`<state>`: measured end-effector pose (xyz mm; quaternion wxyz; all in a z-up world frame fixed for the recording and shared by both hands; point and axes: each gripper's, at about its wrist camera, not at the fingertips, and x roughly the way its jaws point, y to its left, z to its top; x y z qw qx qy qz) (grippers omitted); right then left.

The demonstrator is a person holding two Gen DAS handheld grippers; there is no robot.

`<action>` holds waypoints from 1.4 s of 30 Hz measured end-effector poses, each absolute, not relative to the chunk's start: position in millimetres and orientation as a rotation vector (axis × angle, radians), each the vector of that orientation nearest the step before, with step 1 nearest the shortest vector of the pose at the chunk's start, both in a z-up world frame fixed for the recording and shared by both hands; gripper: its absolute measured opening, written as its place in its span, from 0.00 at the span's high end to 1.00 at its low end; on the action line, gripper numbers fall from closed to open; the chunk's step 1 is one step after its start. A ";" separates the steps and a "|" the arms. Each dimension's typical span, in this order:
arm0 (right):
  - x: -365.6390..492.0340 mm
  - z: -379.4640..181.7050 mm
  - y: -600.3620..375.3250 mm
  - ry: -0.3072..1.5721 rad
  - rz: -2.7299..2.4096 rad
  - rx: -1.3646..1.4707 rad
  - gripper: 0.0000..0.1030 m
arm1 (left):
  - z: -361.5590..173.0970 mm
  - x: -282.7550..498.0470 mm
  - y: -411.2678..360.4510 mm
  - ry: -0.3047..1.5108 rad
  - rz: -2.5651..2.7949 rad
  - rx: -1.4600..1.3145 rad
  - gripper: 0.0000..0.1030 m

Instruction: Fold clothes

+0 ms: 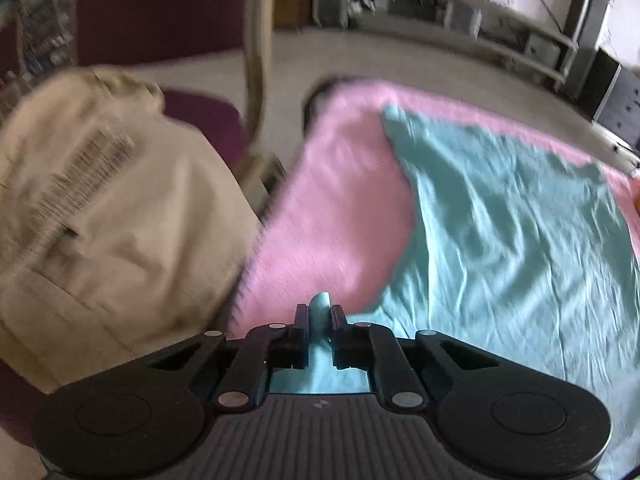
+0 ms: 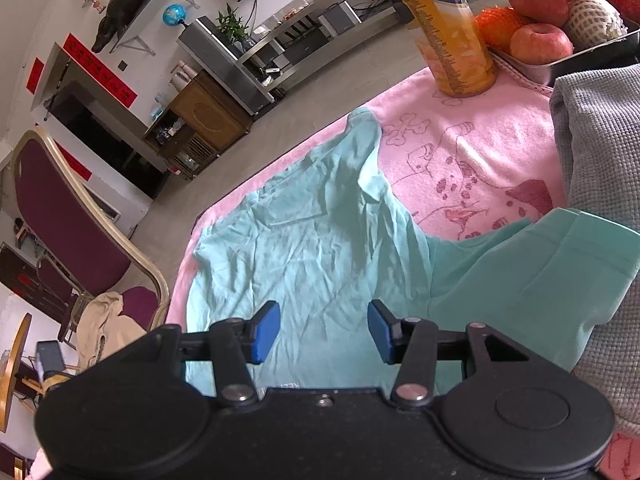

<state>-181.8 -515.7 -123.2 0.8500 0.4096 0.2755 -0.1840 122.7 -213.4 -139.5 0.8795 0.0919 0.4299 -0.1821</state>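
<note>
An orange bottle [image 2: 452, 36] is stood at the far edge of the pink blanket [image 2: 460, 152], a fruit tray [image 2: 560, 62] beside it; a maroon chair [image 2: 68, 216] is seen beyond.

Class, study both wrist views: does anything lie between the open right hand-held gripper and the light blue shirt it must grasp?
Nothing visible does. The right hand-held gripper hangs open directly over the light blue shirt, with only bare fabric between its fingers. The orange bottle and fruit tray stand far behind on the pink blanket.
</note>
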 end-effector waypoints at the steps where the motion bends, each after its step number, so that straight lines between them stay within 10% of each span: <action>1: -181.6 -123.3 -515.7 0.581 -0.389 0.862 0.54 | -135.5 121.1 -213.3 0.862 -0.357 0.203 0.91; 23: -247.2 -91.6 -528.4 0.431 -0.384 1.006 0.50 | -96.9 29.7 -169.6 0.886 -0.497 0.236 0.70; 42: -249.6 -157.6 -463.8 0.829 -0.420 0.980 0.65 | -162.9 -14.7 -171.7 1.241 -0.633 0.033 0.63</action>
